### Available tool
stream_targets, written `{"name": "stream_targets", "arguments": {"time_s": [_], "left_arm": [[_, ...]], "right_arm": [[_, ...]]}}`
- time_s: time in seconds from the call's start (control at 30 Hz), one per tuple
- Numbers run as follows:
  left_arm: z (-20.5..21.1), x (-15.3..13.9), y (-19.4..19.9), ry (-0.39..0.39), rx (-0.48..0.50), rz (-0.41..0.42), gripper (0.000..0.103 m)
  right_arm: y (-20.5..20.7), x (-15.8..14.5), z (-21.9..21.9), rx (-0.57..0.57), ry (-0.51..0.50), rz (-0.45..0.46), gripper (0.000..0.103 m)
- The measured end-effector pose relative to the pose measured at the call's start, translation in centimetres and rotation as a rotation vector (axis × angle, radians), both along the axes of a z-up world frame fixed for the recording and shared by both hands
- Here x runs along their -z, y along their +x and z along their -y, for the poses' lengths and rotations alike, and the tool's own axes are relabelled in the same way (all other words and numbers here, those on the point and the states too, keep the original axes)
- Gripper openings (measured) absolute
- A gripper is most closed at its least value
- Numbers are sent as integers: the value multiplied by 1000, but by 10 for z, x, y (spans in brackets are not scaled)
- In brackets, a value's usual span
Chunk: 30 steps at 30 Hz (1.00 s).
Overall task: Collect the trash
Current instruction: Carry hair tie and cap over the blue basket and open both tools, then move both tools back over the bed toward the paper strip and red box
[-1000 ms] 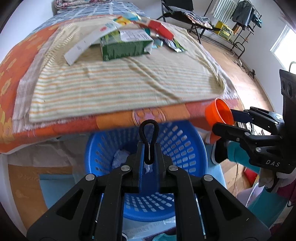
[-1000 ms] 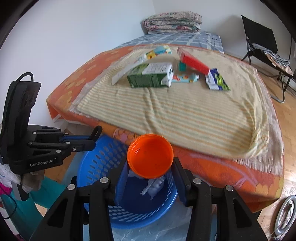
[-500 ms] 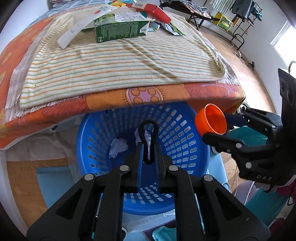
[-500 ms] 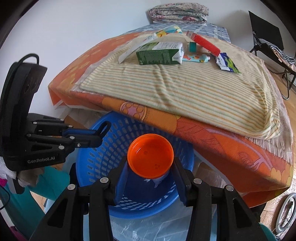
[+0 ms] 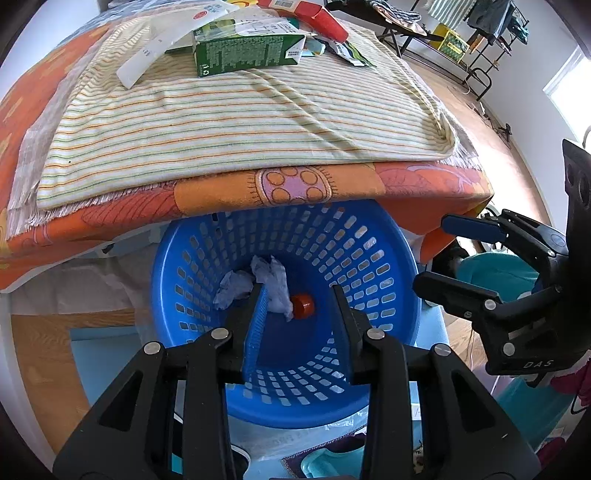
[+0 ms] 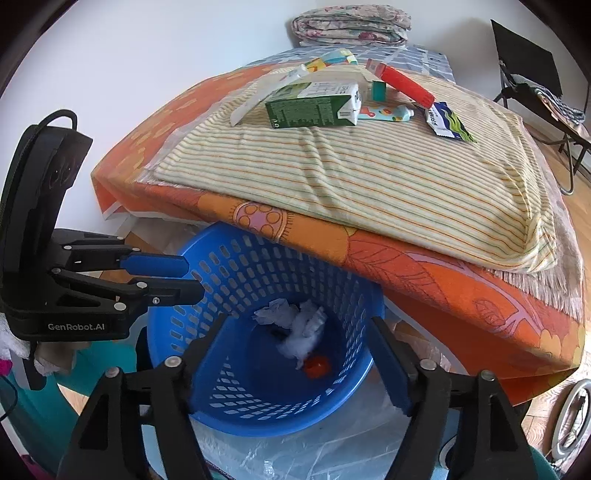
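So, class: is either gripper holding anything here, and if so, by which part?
Nothing is held. Both the left gripper and the right gripper are opening, empty, over the blue basket; the orange cup lies inside.

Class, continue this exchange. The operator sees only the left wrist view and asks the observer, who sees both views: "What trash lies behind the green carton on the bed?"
Observer: A colourful pouch lies flat beside the white end of the green carton.
Operator: Anything else near it?
Observer: A small teal box sits just behind the pouch, next to the red box.
Operator: And past the trash?
Observer: A folded quilt sits at the far end of the bed, by the wall.
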<state>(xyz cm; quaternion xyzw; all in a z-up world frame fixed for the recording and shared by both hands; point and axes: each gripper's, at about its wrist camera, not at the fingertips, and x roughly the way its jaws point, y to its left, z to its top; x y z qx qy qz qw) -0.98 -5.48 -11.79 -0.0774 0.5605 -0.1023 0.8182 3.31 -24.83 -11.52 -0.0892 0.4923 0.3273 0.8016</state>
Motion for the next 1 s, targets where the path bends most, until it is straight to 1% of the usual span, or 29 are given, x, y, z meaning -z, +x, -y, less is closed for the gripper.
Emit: {"name": "stream_targets", "arguments": {"time_s": [0.07,0.2,0.27,0.33,0.37,0.63,0.67,0.7,0.73,0.93,1.0], "left_arm": [[0,0,1,1,-2,1,34],[-1,-1,2,3,-8,2,34],[-2,0,3,3,-11,2,35],[-3,-1,3,1,-18,5,46],[-4,-1,3,-1,-22,10,47],[-4,-2,5,1,-23,14,48],[-4,-2,5,1,-25,14,50],[-4,-3,5,1,-26,15,56],[-5,-3,6,-1,-29,20,59],[-9,-9,13,-1,-34,36,59],[-10,-14,18,10,-33,51,59]], "right_arm": [[0,-1,0,2,-1,3,77],[1,-2,1,13,2,7,81],[2,-3,2,19,6,11,81],[2,-4,3,26,8,16,83],[3,-5,3,30,10,19,84],[6,-6,5,48,12,21,88],[7,-6,6,51,12,20,88],[7,-6,6,53,14,20,88],[8,-6,7,55,15,20,89],[14,-12,13,81,32,25,91],[18,-15,15,92,42,30,93]]}}
